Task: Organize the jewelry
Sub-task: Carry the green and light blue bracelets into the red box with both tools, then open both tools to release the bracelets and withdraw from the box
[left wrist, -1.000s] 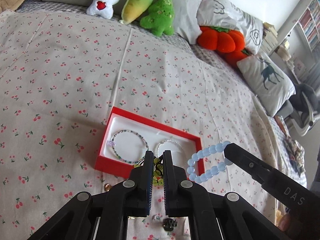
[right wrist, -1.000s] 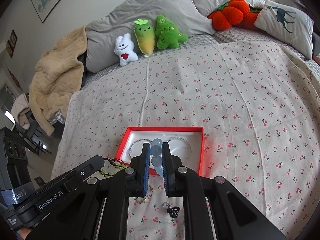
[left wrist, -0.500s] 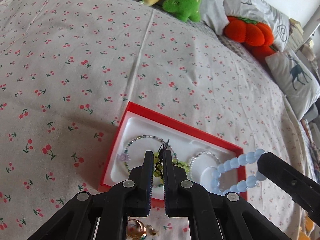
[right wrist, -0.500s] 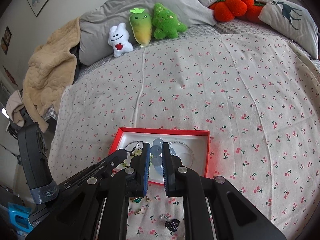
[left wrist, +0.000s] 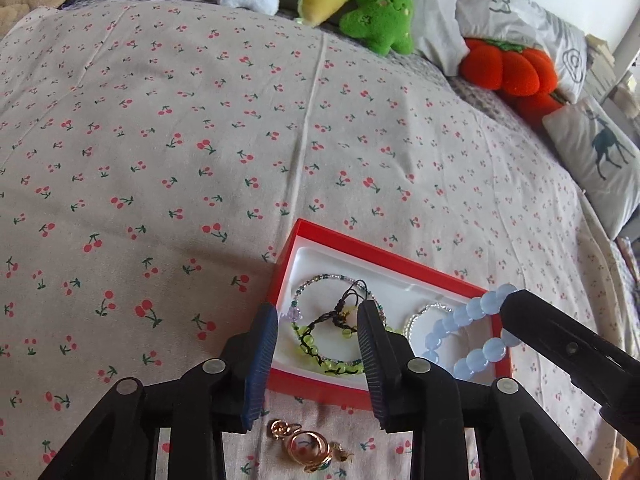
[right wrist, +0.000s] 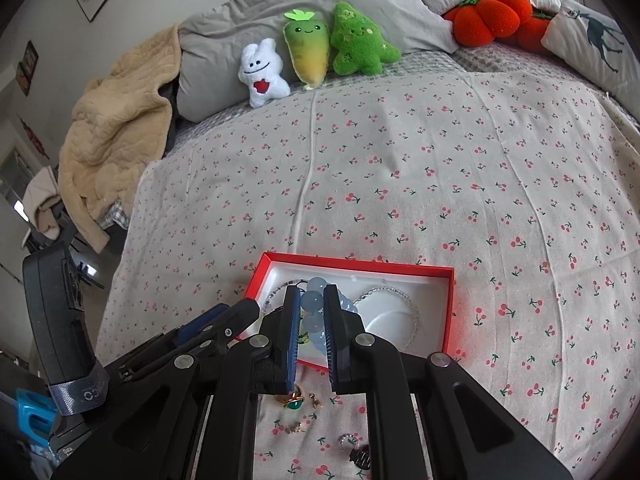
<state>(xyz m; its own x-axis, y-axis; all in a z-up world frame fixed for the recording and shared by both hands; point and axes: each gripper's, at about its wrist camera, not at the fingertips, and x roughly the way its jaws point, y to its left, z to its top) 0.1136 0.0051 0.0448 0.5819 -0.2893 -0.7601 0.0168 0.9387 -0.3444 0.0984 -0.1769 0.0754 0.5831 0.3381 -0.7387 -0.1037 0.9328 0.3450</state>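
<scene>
Jewelry box [left wrist: 384, 254], red-walled with a white moulded liner, lies flat on the cherry-print bedspread [left wrist: 200, 140] directly ahead of both your tools. Your left gripper [left wrist: 317, 322] hangs over the box's near left part with its jaws spread wide and nothing between them. Under that gap, inside the liner, lies the green bead bracelet [left wrist: 320, 354] on its dark knotted cord, overlapping a thin multicolour bead bracelet [left wrist: 320, 280] that carries a small lilac charm. A clear silver-toned bracelet [right wrist: 404, 306] sits in the right part of the liner.

Your right gripper [right wrist: 311, 312] is clamped on the pale blue bead bracelet [left wrist: 466, 334]. In the left wrist view the loop dangles from the fingertips above the box's right end, over the silver-toned bracelet; whether its lowest beads touch the liner, you cannot tell from either view.

Loose pieces lie on the bedspread just outside the box's near wall: gold rings [left wrist: 306, 444] clustered together, one with a green stone [right wrist: 295, 403] in the right wrist view, small gold bits beside them, and a dark clip [right wrist: 360, 458] nearer you.

Three plush toys [right wrist: 316, 52] lean on the grey pillows at the head of the bed, with an orange pumpkin cushion [right wrist: 488, 14] and a deer-print cushion [left wrist: 600, 152] to the right. A beige quilted blanket [right wrist: 116, 128] is heaped at the left.
</scene>
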